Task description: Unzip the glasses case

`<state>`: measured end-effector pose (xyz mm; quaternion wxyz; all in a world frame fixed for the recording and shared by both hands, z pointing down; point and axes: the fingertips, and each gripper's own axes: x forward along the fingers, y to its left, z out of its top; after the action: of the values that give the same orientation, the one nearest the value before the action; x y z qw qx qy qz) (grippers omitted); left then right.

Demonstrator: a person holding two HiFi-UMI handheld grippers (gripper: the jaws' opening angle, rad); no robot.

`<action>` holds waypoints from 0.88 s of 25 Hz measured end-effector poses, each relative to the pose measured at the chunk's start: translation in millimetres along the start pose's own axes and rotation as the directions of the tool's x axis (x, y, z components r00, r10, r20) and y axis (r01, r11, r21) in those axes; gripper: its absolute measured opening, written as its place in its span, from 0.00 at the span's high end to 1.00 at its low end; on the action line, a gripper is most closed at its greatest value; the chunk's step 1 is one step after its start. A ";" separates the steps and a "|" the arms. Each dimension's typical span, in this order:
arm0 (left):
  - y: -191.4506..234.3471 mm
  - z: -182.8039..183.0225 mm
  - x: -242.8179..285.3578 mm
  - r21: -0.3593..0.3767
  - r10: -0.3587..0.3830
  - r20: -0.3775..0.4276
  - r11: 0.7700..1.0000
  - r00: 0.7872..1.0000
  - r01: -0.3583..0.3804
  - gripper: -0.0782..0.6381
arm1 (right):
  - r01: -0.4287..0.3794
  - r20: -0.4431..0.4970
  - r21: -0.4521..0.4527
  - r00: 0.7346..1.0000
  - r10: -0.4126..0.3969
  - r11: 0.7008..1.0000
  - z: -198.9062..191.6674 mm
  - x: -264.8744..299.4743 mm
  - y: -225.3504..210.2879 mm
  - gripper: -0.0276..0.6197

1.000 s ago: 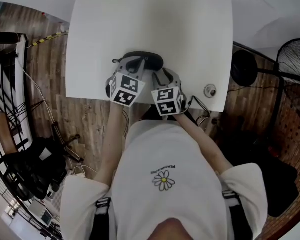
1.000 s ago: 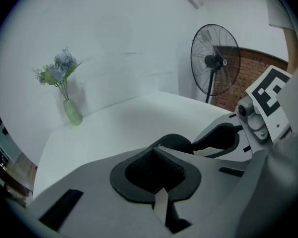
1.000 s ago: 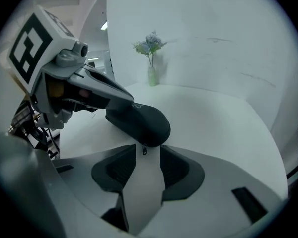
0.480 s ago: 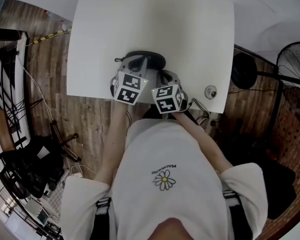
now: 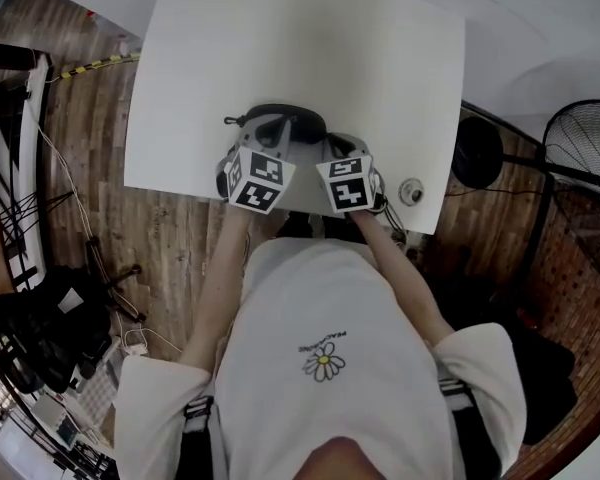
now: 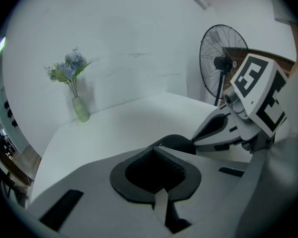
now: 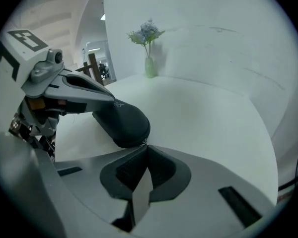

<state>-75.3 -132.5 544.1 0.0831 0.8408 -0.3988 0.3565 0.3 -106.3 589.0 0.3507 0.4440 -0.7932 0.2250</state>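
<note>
White tabletop (image 5: 380, 58) is filling the upper half of the head view, with wood floor around it and a fan (image 5: 580, 148) standing at the right edge. The glasses case (image 5: 290, 114) is lying dark and rounded at the lower middle of that tabletop, close to its near edge.

I am resting my left tool (image 5: 270, 133) on the case. It is closed, its tips touching the top of the left end, and nothing is showing between its jaws. My right tool (image 7: 146, 145) is closed too, its tips sitting right against the right end of the case. A tiny bright speck is showing there, and I am taking it for the zipper pull (image 7: 144, 142). It is too small for me to tell whether I am really pinching it.

That is what I am worrying about first. If I am only nipping the edge of the pull, it may be slipping out as soon as I start drawing it along.

The left tool is only pressing on a rounded surface, so it could skid, and the case could then slide toward the near edge and off the tabletop. Pulling off the zipper's line could jam it. The two tools are also sitting close enough to knock together.
</note>
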 end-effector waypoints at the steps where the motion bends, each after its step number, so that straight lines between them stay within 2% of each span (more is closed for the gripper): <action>1: -1.2 0.1 0.7 -0.002 -0.001 -0.001 1.000 1.000 0.001 0.87 | -0.014 -0.006 -0.046 1.000 0.013 0.999 1.9 2.6 -3.9 0.95; 3: -2.5 -0.1 2.0 -0.006 -0.006 -0.001 1.000 1.000 0.006 0.87 | -0.053 -0.025 -0.200 0.998 0.049 0.978 5.8 7.0 -8.7 0.95; 5: -1.5 -0.3 1.7 -0.016 -0.006 0.003 1.000 1.000 0.006 0.87 | -0.092 -0.052 -0.358 0.996 0.078 0.929 9.6 8.7 -7.7 0.95; 7: -0.1 -1.0 -0.8 -0.036 -0.003 -0.004 0.999 1.000 0.003 0.87 | -0.124 -0.077 -0.448 0.992 0.100 0.885 9.8 7.1 -2.4 0.95; 11: -5.3 -1.4 -8.3 -0.053 0.018 -0.070 0.998 0.997 -0.022 0.87 | -0.245 -0.146 -0.505 0.969 0.198 0.828 -9.9 -7.0 21.9 0.95; 14: -9.6 -4.9 -12.6 -0.073 0.047 -0.057 0.996 0.997 -0.051 0.87 | -0.356 -0.200 -0.548 0.934 0.295 0.757 -29.0 -20.8 60.9 0.95; 15: -10.0 -7.6 -14.6 -0.090 0.055 -0.048 0.994 0.997 -0.059 0.87 | -0.374 -0.209 -0.556 0.927 0.310 0.742 -32.6 -22.7 69.5 0.95; 18: -9.0 -15.5 -20.8 -0.138 0.057 -0.030 0.989 0.998 -0.061 0.87 | -0.389 -0.223 -0.540 0.921 0.319 0.746 -33.6 -20.3 72.9 0.95; 20: -8.2 -16.2 -19.6 -0.139 0.053 -0.033 0.989 0.998 -0.057 0.87 | -0.380 -0.225 -0.545 0.925 0.307 0.747 -29.4 -16.4 66.3 0.95; 22: -9.1 -15.0 -16.5 -0.138 0.057 -0.042 0.989 0.997 -0.062 0.87 | -0.364 -0.222 -0.571 0.931 0.288 0.736 -24.4 -11.1 57.2 0.95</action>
<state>-83.7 -110.0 545.4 0.1381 0.8138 -0.4460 0.3459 -36.3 -55.0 594.0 0.4752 0.1487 -0.8661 0.0446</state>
